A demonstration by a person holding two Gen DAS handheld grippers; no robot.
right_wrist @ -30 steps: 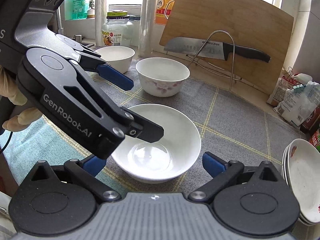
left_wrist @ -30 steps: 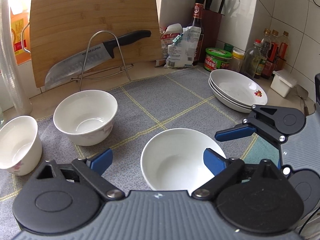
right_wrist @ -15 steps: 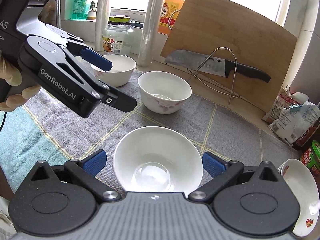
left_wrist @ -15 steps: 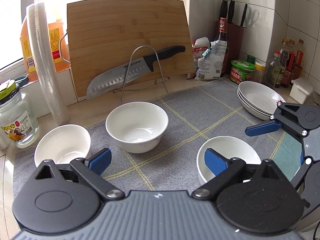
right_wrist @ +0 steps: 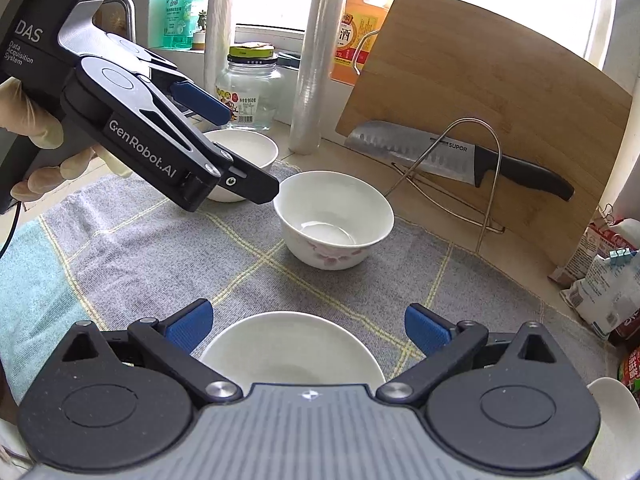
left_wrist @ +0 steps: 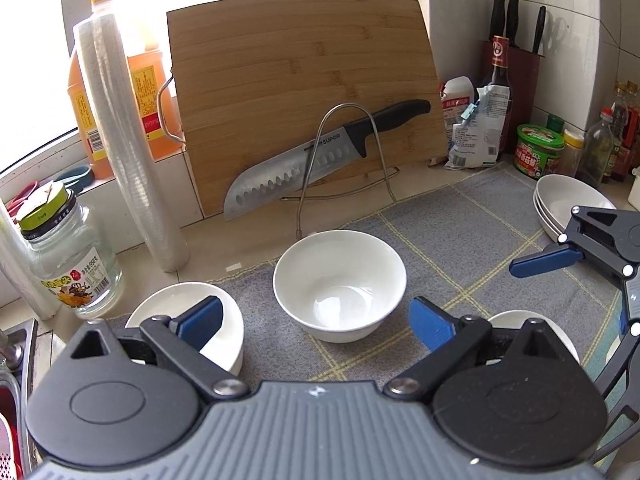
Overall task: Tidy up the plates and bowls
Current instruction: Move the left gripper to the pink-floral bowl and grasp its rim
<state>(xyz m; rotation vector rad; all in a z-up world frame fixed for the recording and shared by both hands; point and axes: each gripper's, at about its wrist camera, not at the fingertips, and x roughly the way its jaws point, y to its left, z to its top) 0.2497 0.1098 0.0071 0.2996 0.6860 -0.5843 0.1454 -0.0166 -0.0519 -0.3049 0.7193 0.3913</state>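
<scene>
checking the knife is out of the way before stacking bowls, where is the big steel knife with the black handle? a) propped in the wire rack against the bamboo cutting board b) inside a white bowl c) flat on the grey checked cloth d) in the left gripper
a: the steel knife with the black handle leans in the wire rack against the bamboo cutting board, behind the white bowls.

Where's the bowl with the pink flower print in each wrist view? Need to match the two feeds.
Left wrist view: the flower-print bowl sits centre frame on the grey mat, just ahead of the open jaws; the print is not visible from this side.
Right wrist view: the bowl sits centre, above the near plain bowl, pink print facing the camera.
Shared landmark: the knife on the wire rack, directly behind the bowl.
</scene>
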